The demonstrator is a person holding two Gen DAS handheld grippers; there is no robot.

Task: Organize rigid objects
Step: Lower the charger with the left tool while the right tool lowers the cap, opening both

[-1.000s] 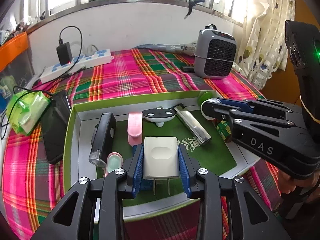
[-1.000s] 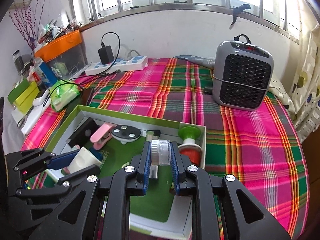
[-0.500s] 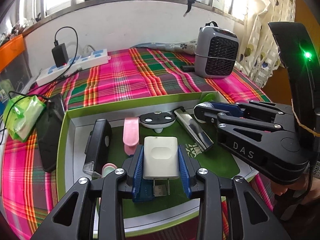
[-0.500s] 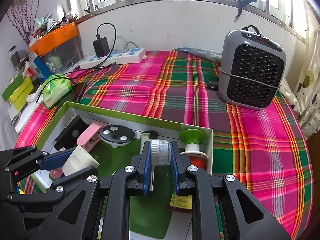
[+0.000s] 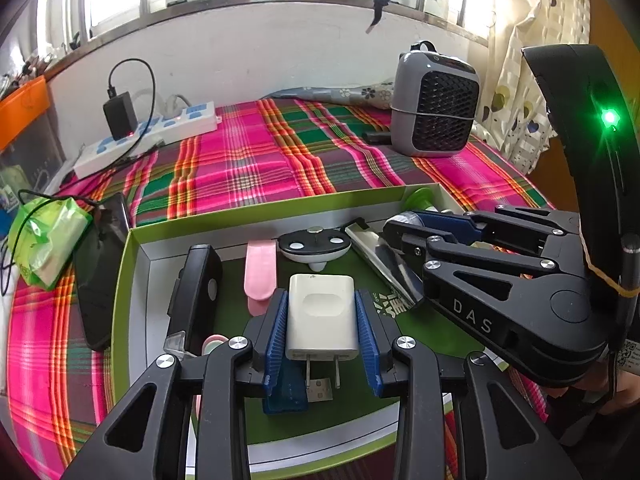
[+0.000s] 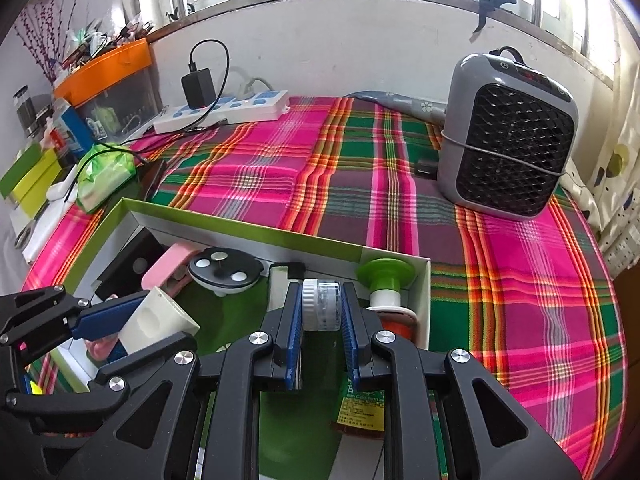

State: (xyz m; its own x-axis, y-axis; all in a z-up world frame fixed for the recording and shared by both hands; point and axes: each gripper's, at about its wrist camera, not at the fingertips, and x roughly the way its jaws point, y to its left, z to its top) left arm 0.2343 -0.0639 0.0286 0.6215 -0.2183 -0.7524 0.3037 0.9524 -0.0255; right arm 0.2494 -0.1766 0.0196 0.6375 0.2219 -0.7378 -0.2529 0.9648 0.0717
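Observation:
My left gripper (image 5: 322, 322) is shut on a white plug adapter (image 5: 321, 318) and holds it over the green-rimmed box (image 5: 120, 280). My right gripper (image 6: 320, 312) is shut on a small clear jar with a white lid (image 6: 320, 306), above the box's right part (image 6: 426, 280). In the box lie a black device (image 5: 196, 284), a pink clip (image 5: 260, 272), a black round disc (image 5: 314, 245), a silver lighter (image 5: 384, 264) and a green-topped bottle (image 6: 386, 280). The left gripper also shows in the right wrist view (image 6: 132, 324).
The box sits on a pink and green plaid cloth (image 6: 320, 176). A grey heater (image 6: 506, 148) stands at the back right. A white power strip (image 6: 224, 110) with a black charger lies at the back left, near a green packet (image 5: 44, 240) and a black phone (image 5: 100, 272).
Both grippers have moved forward and a little lower over the box, each still holding its object. A blue item and a USB plug now show beneath the adapter.

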